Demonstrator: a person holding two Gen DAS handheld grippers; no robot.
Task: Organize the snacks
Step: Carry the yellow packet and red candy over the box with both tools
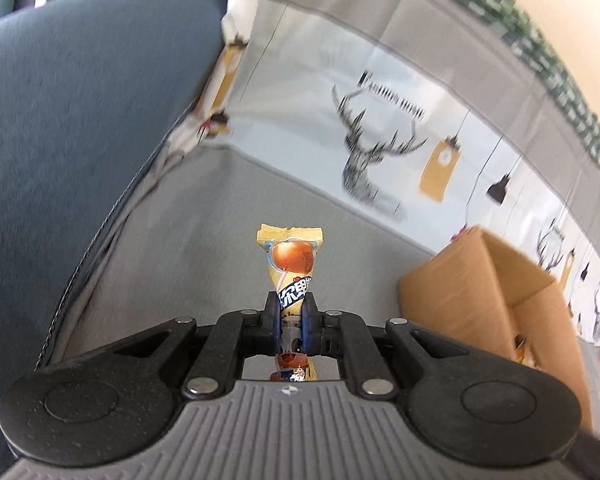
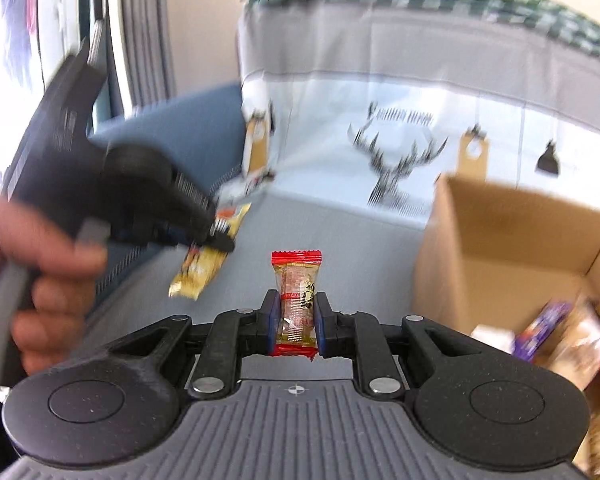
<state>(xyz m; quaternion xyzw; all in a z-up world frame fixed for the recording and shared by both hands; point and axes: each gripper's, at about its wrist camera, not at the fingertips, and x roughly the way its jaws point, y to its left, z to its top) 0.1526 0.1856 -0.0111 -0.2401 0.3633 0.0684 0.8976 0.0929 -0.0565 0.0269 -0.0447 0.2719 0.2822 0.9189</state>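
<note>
Blurred deer-print cloth [image 1: 380, 152] behind; box [image 2: 500, 248] contents indistinct. Left gripper [image 1: 291, 312] pinching yellow snack [image 1: 291, 256]; right gripper [image 2: 297, 316] clamping red-ended candy [image 2: 297, 280].

Your left gripper [image 1: 291, 312] has two black fingers with dark blue pads [image 1: 275, 316] on the inner sides. Black link bars with round silver pins [image 1: 199, 385] join the fingers to two big black round housings [image 1: 82, 400], each with a flat circle on top. Between the housings lies a grey body with raised ribs [image 1: 292, 432] and a small cross mark at its front edge. Your right gripper [image 2: 296, 314] is built the same: black fingers, blue pads, silver pins, grey ribbed body with the cross mark [image 2: 298, 390]. In the right wrist view your left hand [image 2: 32, 280] is bare on a grey handle [image 2: 4, 296], under a blurred black casing with white lettering.
</note>
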